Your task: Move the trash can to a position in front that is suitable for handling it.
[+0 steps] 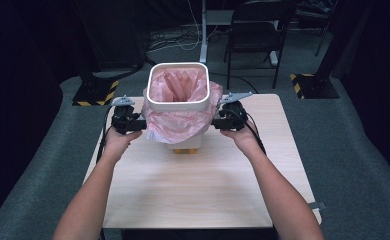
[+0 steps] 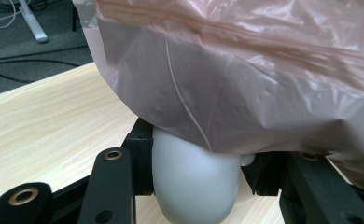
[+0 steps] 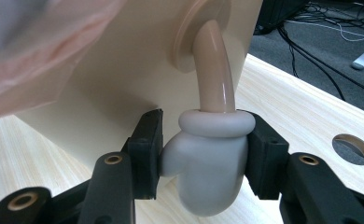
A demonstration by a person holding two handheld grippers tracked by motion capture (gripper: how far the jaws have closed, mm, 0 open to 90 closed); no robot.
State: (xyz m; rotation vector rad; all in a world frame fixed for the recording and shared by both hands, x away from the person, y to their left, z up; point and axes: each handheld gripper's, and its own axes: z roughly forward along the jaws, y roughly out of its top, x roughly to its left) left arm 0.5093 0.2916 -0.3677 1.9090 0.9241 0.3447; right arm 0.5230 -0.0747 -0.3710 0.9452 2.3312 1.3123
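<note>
A white square bin [image 1: 178,105] lined with a pink plastic bag [image 1: 175,125] stands at the far middle of the wooden table [image 1: 203,185]. My left gripper [image 1: 133,122] is at the bin's left side and my right gripper [image 1: 223,120] at its right side. In the left gripper view the pads of the left gripper [image 2: 196,163] press on a white mitten-shaped handle [image 2: 194,191] under the overhanging bag [image 2: 245,84]. In the right gripper view the right gripper [image 3: 203,149] is shut on a matching mitten handle [image 3: 208,172], which caps a curved beige arm [image 3: 215,70] coming out of the bin wall [image 3: 119,84].
The table has a round hole [image 3: 353,148] near its right edge. Beyond the table stand a black folding chair [image 1: 258,30] and two stand bases with yellow-black stripes [image 1: 95,92] [image 1: 313,85]. Cables lie on the grey carpet behind.
</note>
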